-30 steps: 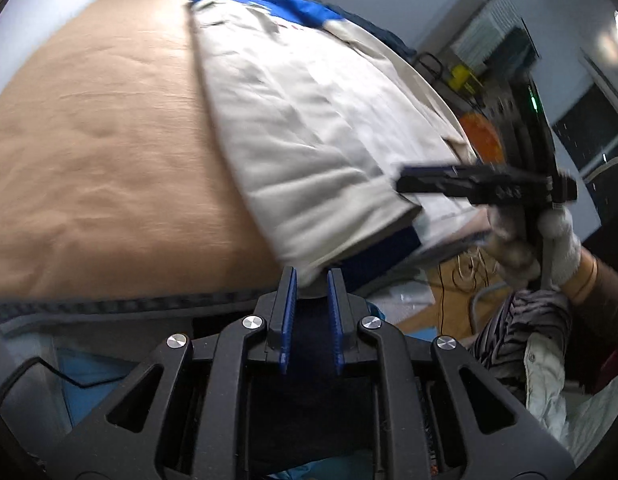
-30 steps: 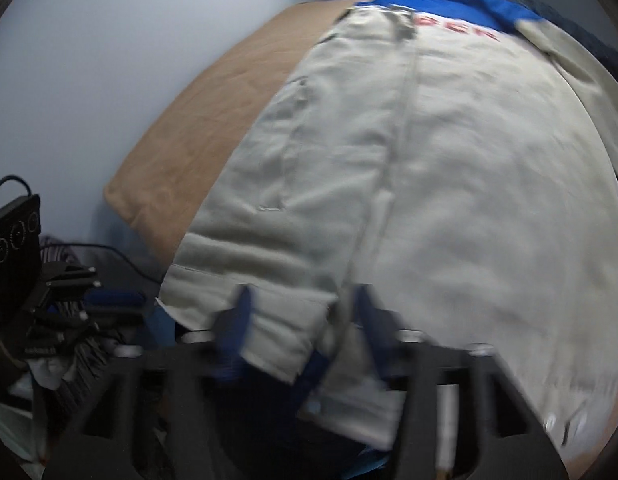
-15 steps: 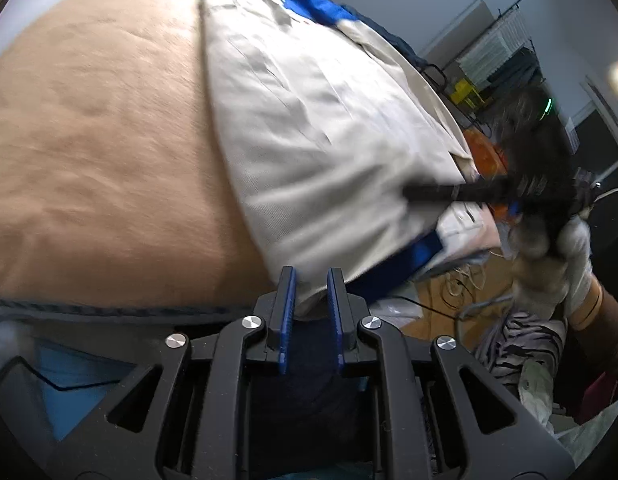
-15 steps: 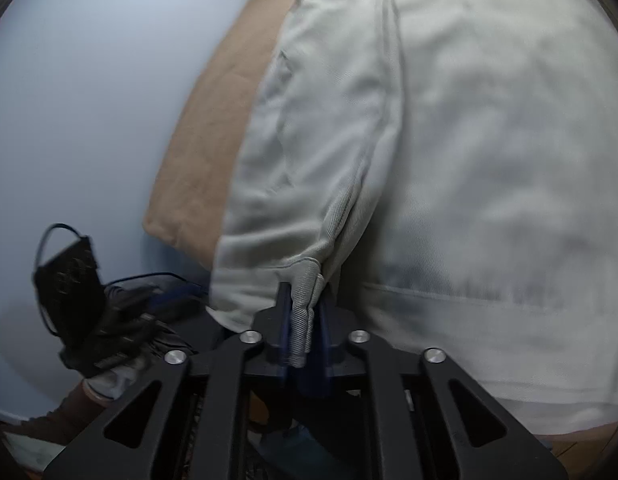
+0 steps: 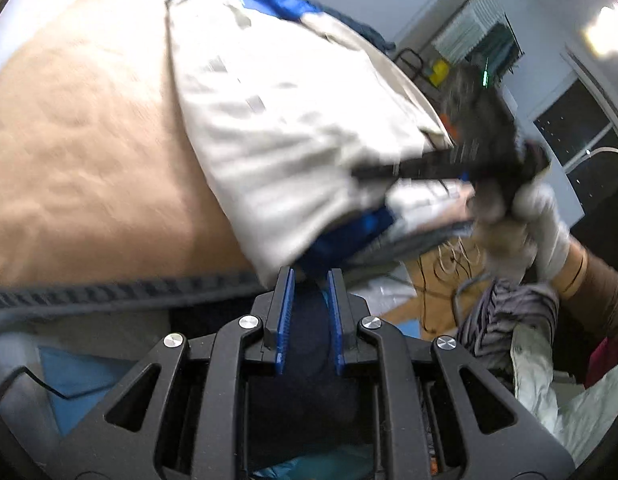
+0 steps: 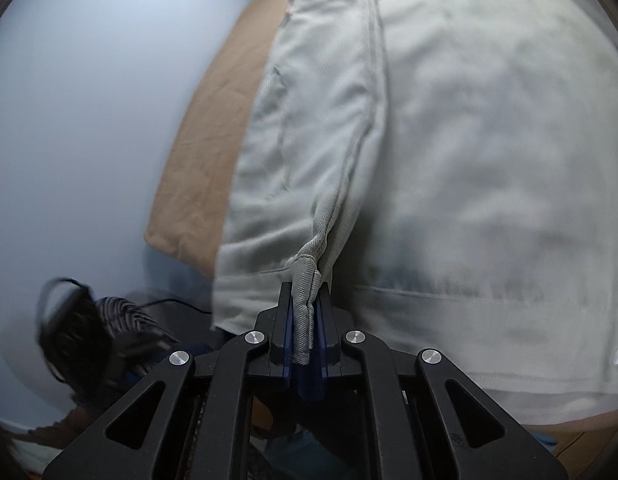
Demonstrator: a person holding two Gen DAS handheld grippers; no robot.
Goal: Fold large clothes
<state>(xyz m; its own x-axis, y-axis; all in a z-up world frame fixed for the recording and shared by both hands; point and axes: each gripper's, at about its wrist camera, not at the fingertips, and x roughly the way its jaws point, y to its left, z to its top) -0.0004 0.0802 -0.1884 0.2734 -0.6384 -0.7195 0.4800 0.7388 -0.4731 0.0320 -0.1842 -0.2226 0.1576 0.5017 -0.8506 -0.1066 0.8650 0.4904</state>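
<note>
A large beige jacket [image 5: 293, 120] with blue lining lies spread on a tan bed cover [image 5: 89, 152]. My left gripper [image 5: 310, 274] is shut on the jacket's near corner, where dark blue lining fills the gap between its blue pads. To the right, my right gripper [image 5: 359, 171], held by a gloved hand [image 5: 541, 224], bites the same lower hem. In the right wrist view my right gripper [image 6: 305, 292] is shut on a bunched fold of that hem [image 6: 305, 276]. The rest of the jacket [image 6: 469, 140] stretches away above it. Both views are blurred.
A pale wall [image 6: 89, 120] runs along the bed's far side. Beyond the bed's right edge stand a drying rack [image 5: 481, 28] and dark windows. A striped cloth [image 5: 505, 316] and other laundry hang near the person's arm. Floor and cables lie below the hem.
The right gripper went from open around the hem to shut on it, bunching the fabric, and rolled. The left gripper kept its grip and shifted slightly.
</note>
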